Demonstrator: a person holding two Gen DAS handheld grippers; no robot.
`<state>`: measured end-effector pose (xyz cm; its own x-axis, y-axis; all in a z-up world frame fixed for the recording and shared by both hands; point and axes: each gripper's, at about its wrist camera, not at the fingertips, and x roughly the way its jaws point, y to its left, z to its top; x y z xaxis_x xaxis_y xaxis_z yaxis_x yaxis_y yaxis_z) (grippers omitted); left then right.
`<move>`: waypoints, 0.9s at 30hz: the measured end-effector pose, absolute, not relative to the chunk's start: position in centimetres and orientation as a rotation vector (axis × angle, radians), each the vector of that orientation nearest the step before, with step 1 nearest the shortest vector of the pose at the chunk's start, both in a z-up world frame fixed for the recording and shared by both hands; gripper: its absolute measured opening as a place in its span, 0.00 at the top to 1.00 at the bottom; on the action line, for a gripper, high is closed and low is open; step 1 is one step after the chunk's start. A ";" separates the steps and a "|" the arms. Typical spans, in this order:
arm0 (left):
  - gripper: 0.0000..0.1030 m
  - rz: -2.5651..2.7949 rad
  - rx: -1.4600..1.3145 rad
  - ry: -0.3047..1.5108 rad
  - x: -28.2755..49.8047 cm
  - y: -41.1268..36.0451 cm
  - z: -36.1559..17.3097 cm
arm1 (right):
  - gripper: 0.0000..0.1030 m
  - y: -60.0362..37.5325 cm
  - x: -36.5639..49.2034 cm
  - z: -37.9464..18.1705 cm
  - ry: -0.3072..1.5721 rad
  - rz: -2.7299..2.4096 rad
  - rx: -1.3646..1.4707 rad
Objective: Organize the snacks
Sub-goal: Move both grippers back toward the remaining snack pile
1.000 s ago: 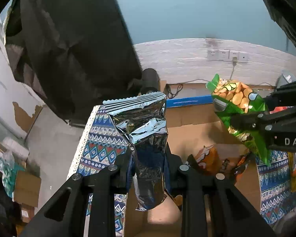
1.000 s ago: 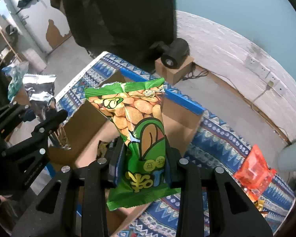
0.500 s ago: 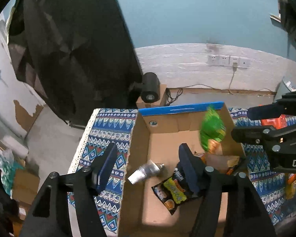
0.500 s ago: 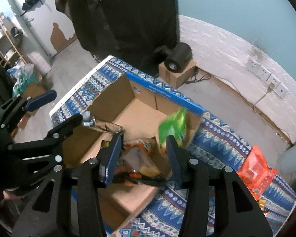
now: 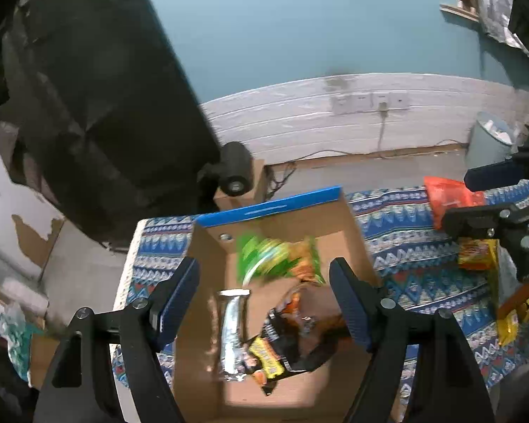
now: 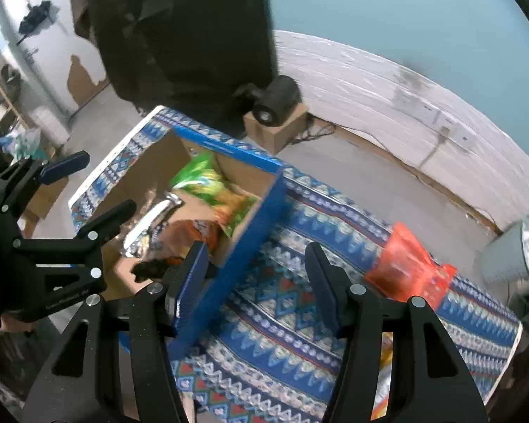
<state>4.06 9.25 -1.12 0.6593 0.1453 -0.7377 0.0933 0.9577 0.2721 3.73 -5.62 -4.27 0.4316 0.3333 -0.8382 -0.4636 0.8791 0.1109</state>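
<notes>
Our left tool [image 5: 264, 299] opening, empty, above the box [image 5: 349, 218], our right tool [image 6: 257, 282] opening, empty, beside it, green bag [image 5: 271, 257] and silver bag [image 5: 232, 331] inside

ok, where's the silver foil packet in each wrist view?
Left wrist: silver foil packet lies in the cardboard box, lower centre, between the fingers.
Right wrist: same packet sits left of centre, in the box's near part.
Shared landmark: the green snack bag beyond it, toward the box's blue-edged flap.

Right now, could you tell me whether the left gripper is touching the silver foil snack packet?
Apart: the left wrist view shows the silver foil packet lying in the cardboard box, below the opening left gripper.
</notes>
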 end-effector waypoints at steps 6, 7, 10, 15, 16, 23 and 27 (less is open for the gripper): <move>0.22 -0.020 0.343 0.846 3.8 5.9 -0.9 | 0.44 -9.4 2.6 -4.2 1.007 0.453 -0.138; 0.22 -0.029 0.345 0.846 3.8 5.5 -0.9 | 0.44 -10.2 2.4 -4.2 1.008 0.445 -0.134; 0.21 -0.058 0.355 0.851 3.7 4.1 -0.9 | 0.44 -12.4 1.7 -4.5 1.013 0.424 -0.124; 0.20 -0.134 0.335 0.886 3.5 1.7 -1.5 | 0.44 -15.7 0.8 -5.0 1.022 0.381 -0.113; 0.20 -0.146 0.332 0.895 3.5 1.3 -1.7 | 0.44 -16.6 0.6 -5.2 1.026 0.371 -0.108; 0.20 -0.219 0.340 0.947 3.1 -2.4 -3.3 | 0.43 -21.3 -0.8 -6.9 1.061 0.316 -0.069; 0.20 -0.254 0.384 0.954 2.6 -4.9 -4.1 | 0.43 -23.7 -1.6 -7.9 1.082 0.289 -0.048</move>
<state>2.64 -4.88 -4.08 0.5566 -0.0422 -0.8297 0.3759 0.9034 0.2062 -1.63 -23.70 -7.94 0.4360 0.2090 -0.8753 -0.2557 0.9613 0.1022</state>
